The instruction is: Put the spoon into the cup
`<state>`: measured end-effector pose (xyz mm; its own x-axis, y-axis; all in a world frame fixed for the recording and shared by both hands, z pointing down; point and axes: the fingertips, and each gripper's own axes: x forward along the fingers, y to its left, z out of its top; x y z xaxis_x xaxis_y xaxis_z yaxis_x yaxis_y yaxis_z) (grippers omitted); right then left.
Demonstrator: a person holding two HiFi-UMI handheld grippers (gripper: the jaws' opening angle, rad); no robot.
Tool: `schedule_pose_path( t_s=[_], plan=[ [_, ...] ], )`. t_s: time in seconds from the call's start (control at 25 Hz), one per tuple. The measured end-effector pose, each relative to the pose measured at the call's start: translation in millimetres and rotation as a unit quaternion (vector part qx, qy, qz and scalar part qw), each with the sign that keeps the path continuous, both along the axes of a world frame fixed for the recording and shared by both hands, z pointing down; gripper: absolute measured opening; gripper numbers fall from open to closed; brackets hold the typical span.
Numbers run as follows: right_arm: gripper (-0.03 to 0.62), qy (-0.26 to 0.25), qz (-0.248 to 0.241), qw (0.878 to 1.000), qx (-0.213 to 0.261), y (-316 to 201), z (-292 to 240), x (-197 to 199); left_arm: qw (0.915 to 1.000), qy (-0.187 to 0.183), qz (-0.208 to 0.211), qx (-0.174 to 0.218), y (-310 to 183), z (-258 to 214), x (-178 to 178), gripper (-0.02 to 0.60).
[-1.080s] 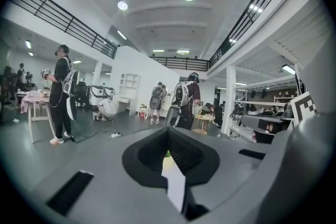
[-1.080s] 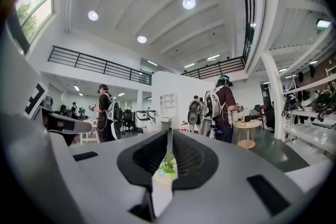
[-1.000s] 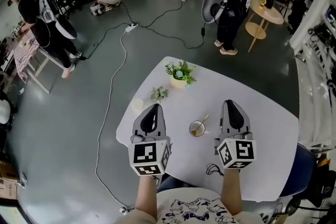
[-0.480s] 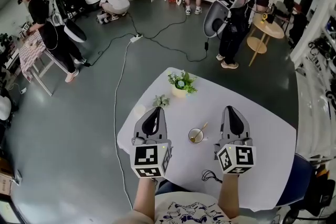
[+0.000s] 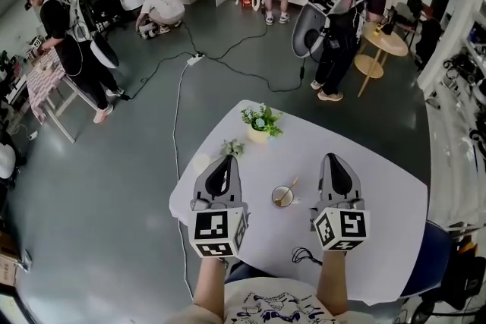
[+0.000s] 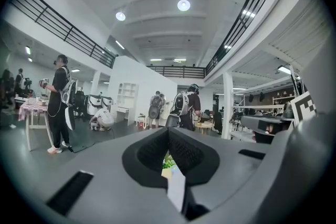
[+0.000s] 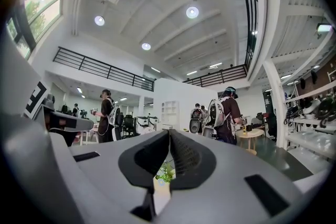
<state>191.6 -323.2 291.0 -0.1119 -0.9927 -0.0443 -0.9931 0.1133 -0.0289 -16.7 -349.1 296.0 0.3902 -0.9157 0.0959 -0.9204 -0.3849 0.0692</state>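
Note:
A small pale cup stands on the white table, between my two grippers. A spoon sits in it, bowl down, with its handle leaning out toward the upper right. My left gripper hovers to the left of the cup, shut and empty. To the cup's right my right gripper is also shut, holding nothing. In the left gripper view the left gripper has its jaw tips meeting. The right gripper shows the same in the right gripper view. Both point roughly level, out across the room.
A potted green plant and a smaller sprig stand at the table's far side. A black cable lies near the front edge. A blue chair is at the right. Several people stand beyond the table, and cords trail across the floor.
Both grippers have risen a little above the table together. The cup with the spoon in it has stayed where it was.

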Motion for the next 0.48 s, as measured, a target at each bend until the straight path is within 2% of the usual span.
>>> schedule_pose_path(
  t_s=[0.48],
  plan=[
    [0.02, 0.005, 0.003, 1.0, -0.001, 0.7, 0.6, 0.5, 1.0, 0.002, 0.002, 0.002, 0.5, -0.9, 0.8, 0.014]
  ],
)
